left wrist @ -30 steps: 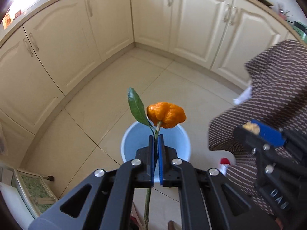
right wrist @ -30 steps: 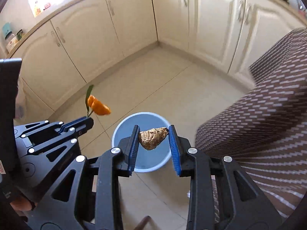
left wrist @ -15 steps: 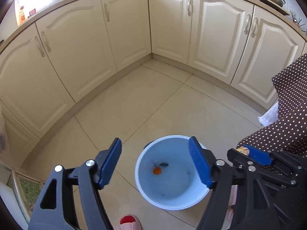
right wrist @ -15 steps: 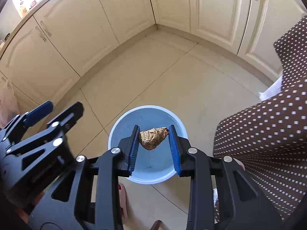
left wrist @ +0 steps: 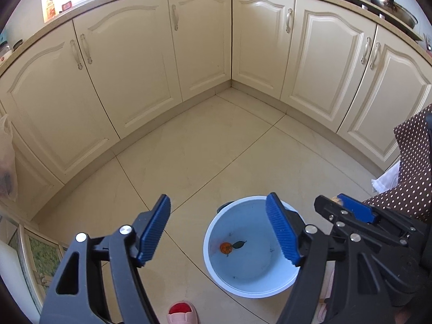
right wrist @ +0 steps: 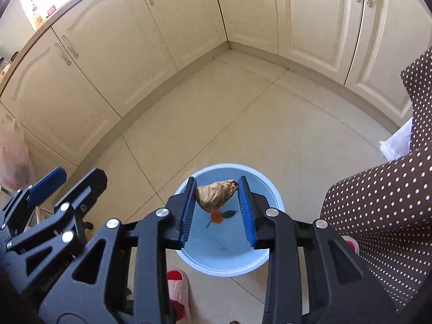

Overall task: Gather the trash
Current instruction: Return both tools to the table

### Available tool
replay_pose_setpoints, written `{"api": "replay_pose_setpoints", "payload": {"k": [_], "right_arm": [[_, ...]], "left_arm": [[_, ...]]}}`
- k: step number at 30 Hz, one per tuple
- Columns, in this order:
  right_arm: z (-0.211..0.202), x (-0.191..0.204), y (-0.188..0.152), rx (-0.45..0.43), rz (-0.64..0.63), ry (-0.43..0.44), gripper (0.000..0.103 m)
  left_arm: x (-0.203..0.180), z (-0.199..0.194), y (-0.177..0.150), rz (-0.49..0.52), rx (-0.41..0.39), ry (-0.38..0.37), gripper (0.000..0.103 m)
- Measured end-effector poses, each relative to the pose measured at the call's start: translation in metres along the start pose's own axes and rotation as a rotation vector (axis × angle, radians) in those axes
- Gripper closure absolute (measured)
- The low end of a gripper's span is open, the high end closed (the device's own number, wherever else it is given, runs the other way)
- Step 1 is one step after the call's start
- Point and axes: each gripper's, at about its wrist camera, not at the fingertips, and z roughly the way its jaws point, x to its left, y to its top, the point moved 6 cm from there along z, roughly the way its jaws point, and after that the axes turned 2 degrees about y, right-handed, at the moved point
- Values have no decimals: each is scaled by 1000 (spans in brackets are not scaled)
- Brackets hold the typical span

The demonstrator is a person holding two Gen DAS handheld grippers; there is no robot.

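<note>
A light blue bucket [left wrist: 213,267] stands on the tiled floor, also in the right wrist view [right wrist: 272,194]. An orange peel with a green leaf [left wrist: 226,247] lies on its bottom, also seen in the right wrist view [right wrist: 216,216]. My left gripper [left wrist: 220,229] is open and empty, above and left of the bucket. My right gripper [right wrist: 217,197] is shut on a brown wrinkled scrap [right wrist: 214,195] and holds it above the bucket. The right gripper [left wrist: 348,210] also shows at the right of the left wrist view.
Cream kitchen cabinets [left wrist: 202,54] run around the corner behind the floor. The person's brown polka-dot clothing [right wrist: 378,216] fills the right side. A pink and red slipper [right wrist: 176,283] sits just in front of the bucket. A plastic bag [left wrist: 6,162] hangs at the far left.
My left gripper opened and the orange peel with its leaf fell into the bucket. The left gripper then tilted up and left. My right gripper moved over the bucket, still holding the scrap.
</note>
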Motion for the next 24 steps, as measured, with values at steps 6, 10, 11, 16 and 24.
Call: {"api": "replay_pose_setpoints", "payload": {"k": [6, 10, 11, 16, 24], "right_arm": [[-33, 4, 10, -55, -22, -16, 54], [-76, 4, 17, -118, -50, -40, 54], [-93, 1, 19, -143, -54, -52, 54], [-179, -10, 14, -261, -66, -100, 54], [-354, -70, -28, -499, -31, -292, 50]], "left_arm": [[7, -24, 5, -62, -22, -33, 31], [0, -58, 11, -55, -72, -43, 31], [-5, -73, 13, -48, -93, -52, 31], [-33, -143, 19, -19, -188, -118, 31], [-135, -275, 14, 129, -330, -316, 27]]}}
